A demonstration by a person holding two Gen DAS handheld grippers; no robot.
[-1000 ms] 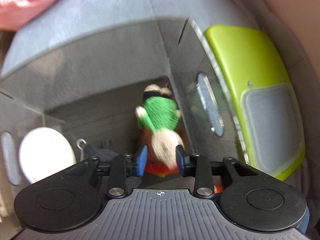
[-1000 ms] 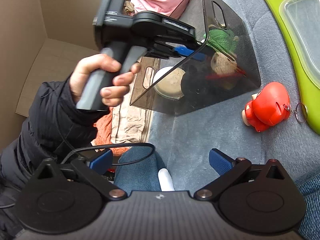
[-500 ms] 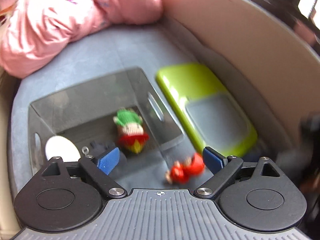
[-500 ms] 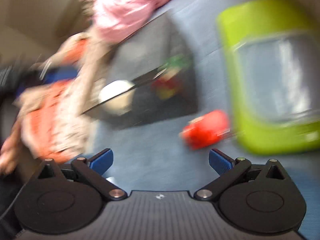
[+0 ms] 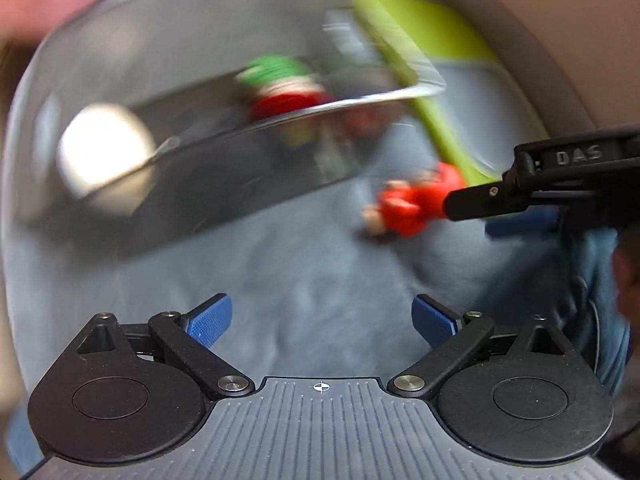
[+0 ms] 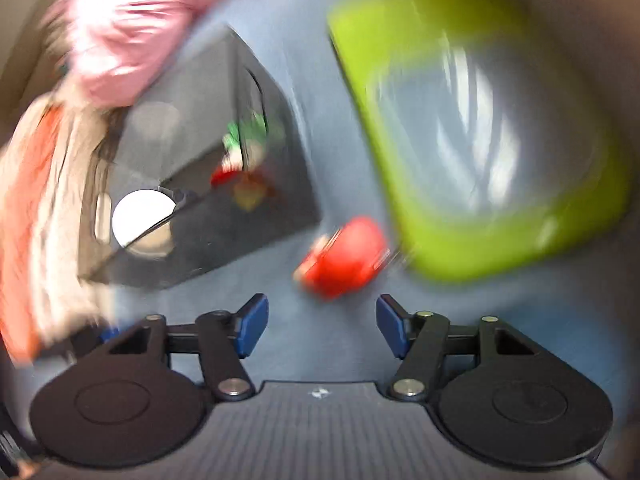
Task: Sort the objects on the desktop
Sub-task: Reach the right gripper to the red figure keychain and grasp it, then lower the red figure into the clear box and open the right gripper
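Observation:
A red toy figure (image 5: 412,208) (image 6: 344,256) lies on the blue-grey cushion between a smoky transparent bin (image 5: 192,184) (image 6: 224,240) and a lime-green tray. In the bin sit a green, white and red knitted doll (image 5: 284,84) (image 6: 244,152) and a white round object (image 5: 102,148) (image 6: 142,216). My left gripper (image 5: 322,320) is open and empty, held above the cushion in front of the bin. My right gripper (image 6: 322,322) is open and empty, just short of the red toy; its body shows in the left wrist view (image 5: 540,184) next to the toy. Both views are blurred.
The lime-green tray (image 5: 432,40) (image 6: 472,248) with a clear lid lies right of the bin. Pink fabric (image 6: 144,20) and orange-and-cream cloth (image 6: 36,200) lie left and behind. A brown cardboard wall (image 5: 580,40) stands at the right.
My left gripper let go of the knitted doll inside the bin, opened and pulled back out. My right gripper moved forward and down to the red toy and narrowed its opening.

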